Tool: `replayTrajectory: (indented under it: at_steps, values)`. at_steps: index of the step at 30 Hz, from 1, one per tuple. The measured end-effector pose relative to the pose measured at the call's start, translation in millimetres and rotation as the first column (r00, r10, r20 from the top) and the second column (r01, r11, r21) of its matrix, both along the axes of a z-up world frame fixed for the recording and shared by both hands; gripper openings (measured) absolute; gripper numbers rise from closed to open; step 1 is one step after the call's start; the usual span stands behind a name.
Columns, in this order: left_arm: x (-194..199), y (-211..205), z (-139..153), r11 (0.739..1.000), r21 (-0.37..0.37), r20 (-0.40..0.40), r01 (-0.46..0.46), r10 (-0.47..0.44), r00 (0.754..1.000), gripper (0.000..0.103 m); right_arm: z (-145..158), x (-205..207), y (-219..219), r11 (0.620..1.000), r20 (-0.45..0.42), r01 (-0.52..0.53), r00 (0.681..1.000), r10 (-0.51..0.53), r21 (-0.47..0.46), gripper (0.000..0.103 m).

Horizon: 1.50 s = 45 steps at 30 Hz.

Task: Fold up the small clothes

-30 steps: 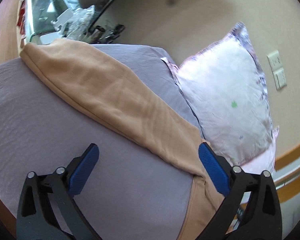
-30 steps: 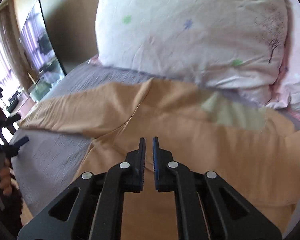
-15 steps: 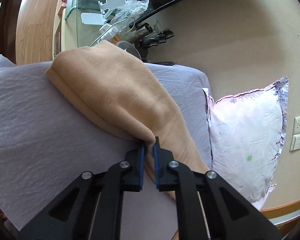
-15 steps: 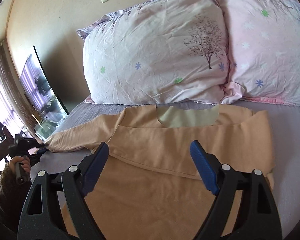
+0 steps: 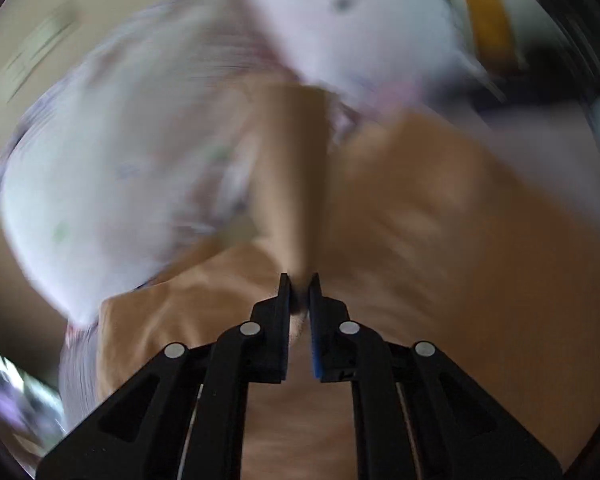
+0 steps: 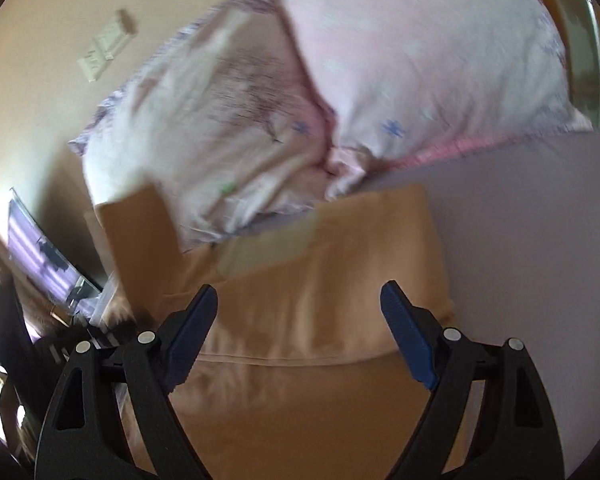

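A tan long-sleeved shirt (image 6: pixel 324 292) lies on the grey bed sheet (image 6: pixel 532 216), its neckline toward the pillows. My left gripper (image 5: pixel 299 280) is shut on the shirt's sleeve (image 5: pixel 292 168), which stands lifted above the shirt body (image 5: pixel 440 232); this view is blurred by motion. In the right wrist view the lifted sleeve (image 6: pixel 140 236) rises at the left. My right gripper (image 6: pixel 299 304) is open and empty, hovering over the shirt's body.
Two pale pink pillows (image 6: pixel 420 52) (image 6: pixel 204 120) lean against the beige wall at the head of the bed. Wall sockets (image 6: pixel 104 52) sit above them. A TV screen (image 6: pixel 40 252) and dark clutter are at the far left.
My left gripper, shut on the sleeve, has lifted it and swung it over toward the shirt's body. My right gripper stays open and has moved closer to the shirt.
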State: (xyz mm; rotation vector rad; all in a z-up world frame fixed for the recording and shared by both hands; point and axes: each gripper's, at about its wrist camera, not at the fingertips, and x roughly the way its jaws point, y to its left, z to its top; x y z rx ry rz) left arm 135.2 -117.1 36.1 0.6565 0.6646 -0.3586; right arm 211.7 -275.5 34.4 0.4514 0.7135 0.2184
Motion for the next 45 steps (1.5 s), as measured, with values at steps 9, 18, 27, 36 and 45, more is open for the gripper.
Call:
replayTrajectory:
  at_steps: [9, 18, 27, 36, 45]
  values:
    - [-70.1, 63.4, 0.7, 0.993, -0.088, -0.036, -0.082, 0.079, 0.996, 0.046, -43.8, 25.5, 3.3, 0.997, -0.218, -0.066, 0.974, 0.057, -0.033, 0.047]
    - [-71.2, 137.2, -14.1, 0.939, -0.134, -0.16, -0.315, 0.293, 0.943, 0.05, -42.8, 5.6, 50.0, 0.948, -0.145, -0.181, 0.978, 0.147, -0.261, 0.003]
    - [-68.9, 151.6, -12.2, 0.911, -0.2, -0.195, -0.361, 0.324, 0.926, 0.06, 15.6, 31.1, -14.4, 0.878, 0.047, 0.247, 0.967, -0.25, -0.411, 0.008]
    - [-56.8, 155.6, -17.7, 0.88, -0.268, -0.223, -0.392, 0.34, 0.914, 0.065, -39.9, 43.0, -7.7, 0.973, -0.204, -0.02, 0.979, -0.028, -0.228, 0.066]
    - [-123.3, 221.3, 8.0, 0.717, -0.618, -0.341, -0.323, 0.125, 0.931, 0.07, -17.3, -97.7, -35.5, 0.979, -0.045, -0.203, 0.978, 0.201, -0.024, 0.078]
